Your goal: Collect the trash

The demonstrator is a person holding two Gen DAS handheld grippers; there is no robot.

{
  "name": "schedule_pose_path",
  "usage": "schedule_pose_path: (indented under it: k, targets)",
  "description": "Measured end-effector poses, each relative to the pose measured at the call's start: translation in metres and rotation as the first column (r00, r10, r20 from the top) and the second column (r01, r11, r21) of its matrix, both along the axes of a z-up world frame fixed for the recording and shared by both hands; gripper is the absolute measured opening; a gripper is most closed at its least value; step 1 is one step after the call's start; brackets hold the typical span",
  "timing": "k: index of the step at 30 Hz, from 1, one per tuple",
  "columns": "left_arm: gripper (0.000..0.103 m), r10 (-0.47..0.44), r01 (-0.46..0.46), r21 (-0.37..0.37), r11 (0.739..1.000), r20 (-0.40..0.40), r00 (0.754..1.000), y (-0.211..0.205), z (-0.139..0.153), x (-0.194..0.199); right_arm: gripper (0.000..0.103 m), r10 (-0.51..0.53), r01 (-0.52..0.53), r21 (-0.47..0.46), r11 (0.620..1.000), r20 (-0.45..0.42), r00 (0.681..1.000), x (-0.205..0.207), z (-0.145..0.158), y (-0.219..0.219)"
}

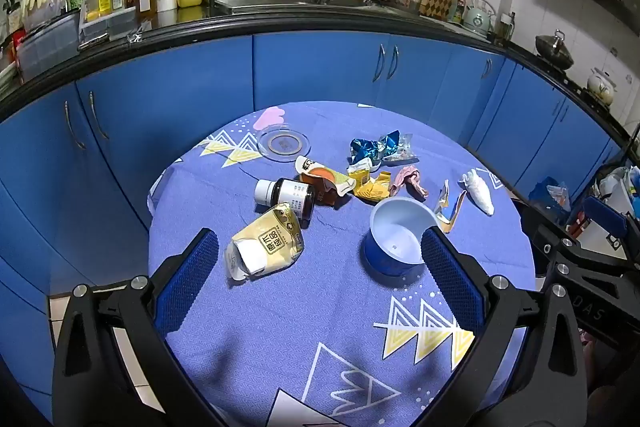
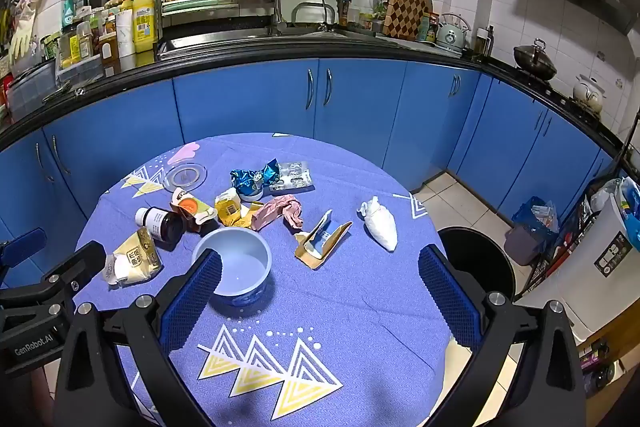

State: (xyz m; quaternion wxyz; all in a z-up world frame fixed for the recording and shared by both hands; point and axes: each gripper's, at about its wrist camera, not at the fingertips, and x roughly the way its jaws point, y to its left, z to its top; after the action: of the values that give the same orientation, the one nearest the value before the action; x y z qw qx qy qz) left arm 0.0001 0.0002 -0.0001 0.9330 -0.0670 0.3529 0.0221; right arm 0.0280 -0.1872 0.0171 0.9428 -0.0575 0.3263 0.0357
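Nothing has been collected yet, as far as I can judge: the blue bowl sits empty near the front of the round bench, and all the trash lies loose on the cloth behind it. There is a cream snack packet beside a toppled dark bottle, an orange wrapper, a yellow wrapper, a pink wrapper, crumpled blue foil, a torn gold packet and a white wad (the clear glass dish looks like no trash). The left gripper and right gripper both hover with jaws spread fully wide, holding nothing.
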Motion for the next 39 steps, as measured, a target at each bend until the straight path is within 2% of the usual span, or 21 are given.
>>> schedule_pose_path:
  k: [33,39]
  targets:
    - [0.100,0.001,-0.001,0.006,1.000,-0.002,1.000,-0.004,0.002,0.002,0.096,0.001,-0.001,-0.001,1.000,-0.006,1.000,0.000,0.000,-0.001]
    - [0.100,0.022,-0.022,0.005,1.000,-0.056,0.998,0.000,-0.008,0.013,0.096,0.005,-0.004,0.009,1.000,-0.044,0.999,0.008,-0.012,0.001]
